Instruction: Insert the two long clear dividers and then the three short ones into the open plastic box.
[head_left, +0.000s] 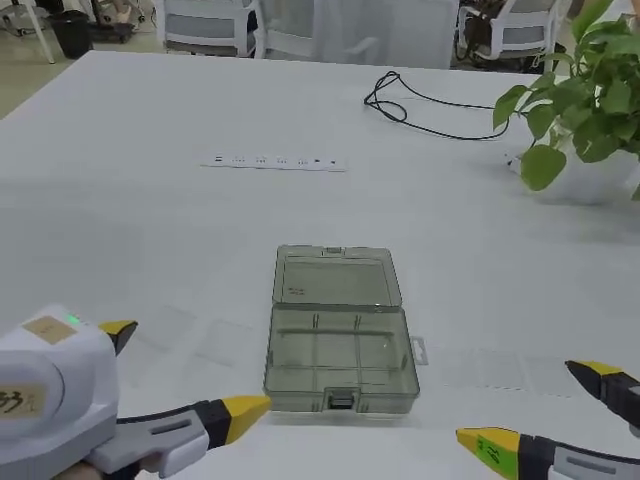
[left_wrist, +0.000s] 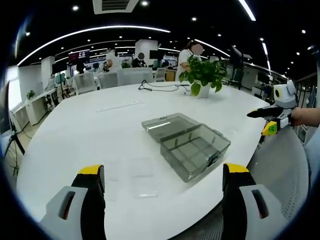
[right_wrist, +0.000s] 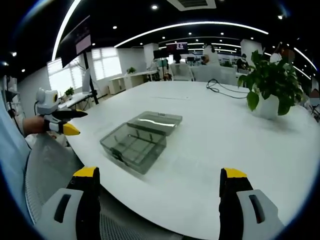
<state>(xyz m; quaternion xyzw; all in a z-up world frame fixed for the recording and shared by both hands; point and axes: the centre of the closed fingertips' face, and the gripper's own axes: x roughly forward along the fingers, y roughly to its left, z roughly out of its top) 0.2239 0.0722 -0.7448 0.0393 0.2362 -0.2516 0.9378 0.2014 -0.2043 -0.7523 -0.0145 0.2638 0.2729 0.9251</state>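
Smoky clear glossy plastic box (head_left: 340, 345) on a smooth matt white table (head_left: 150, 230)

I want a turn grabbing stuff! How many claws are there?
2. The left claw is at the near left of the open box, and the right claw is at its near right. Both are open and holding nothing.

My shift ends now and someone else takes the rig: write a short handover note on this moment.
Left tool: open, empty, hovering left of the open plastic box.
Right tool: open, empty, right of it.
Clear dividers lie flat on the table left of the box; fainter clear pieces lie to its right.
Nothing gripped yet. Whether any divider already sits in the box is unclear.
Left: seat long dividers, then short ones.
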